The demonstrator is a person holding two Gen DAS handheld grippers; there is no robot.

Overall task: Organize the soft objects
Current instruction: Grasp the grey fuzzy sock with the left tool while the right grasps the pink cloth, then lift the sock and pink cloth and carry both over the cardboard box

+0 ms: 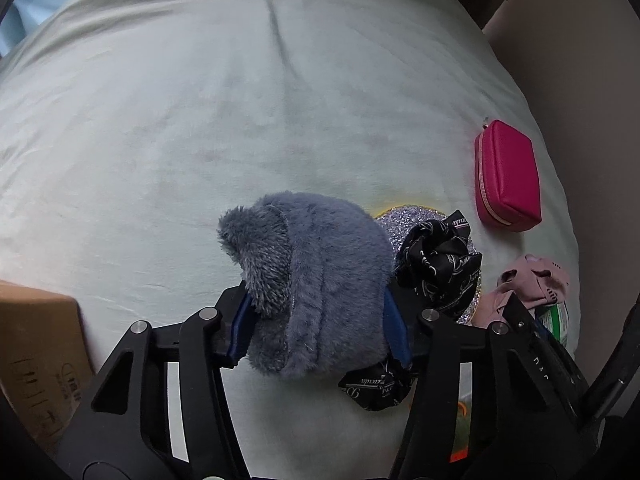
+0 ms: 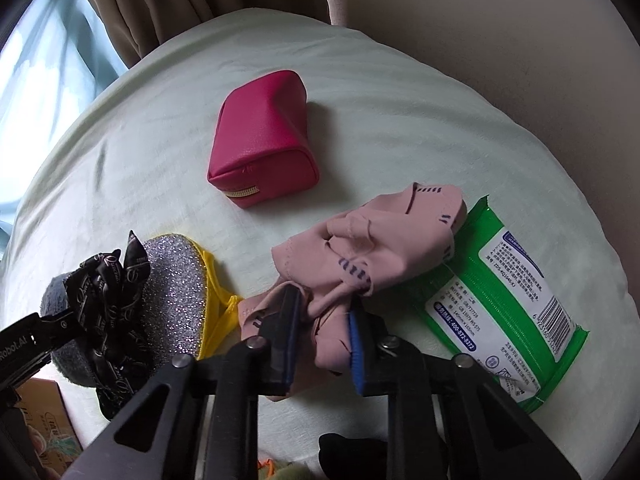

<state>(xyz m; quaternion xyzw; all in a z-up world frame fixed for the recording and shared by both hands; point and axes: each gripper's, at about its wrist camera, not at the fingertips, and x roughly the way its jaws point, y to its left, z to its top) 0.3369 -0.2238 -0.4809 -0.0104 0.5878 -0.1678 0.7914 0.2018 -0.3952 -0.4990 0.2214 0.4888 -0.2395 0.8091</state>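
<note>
While clamped, left tongs [image 1: 316,320] squeeze fur [image 1: 320,280], right tongs [image 2: 324,332] pinch cloth [image 2: 360,256]

Left gripper [image 1: 320,320] angled steeply down, blue pads clamped on either side of a fluffy grey-blue plush piece [image 1: 316,280]. Right gripper [image 2: 324,332] tilted downward too, fingers nearly together, pinching crumpled pink cloth [image 2: 360,256] between them.

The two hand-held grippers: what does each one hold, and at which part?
Left hand-held gripper: the grey furry pouch, across its near end. Right hand-held gripper: the pink cloth, by a bunched fold.
</note>
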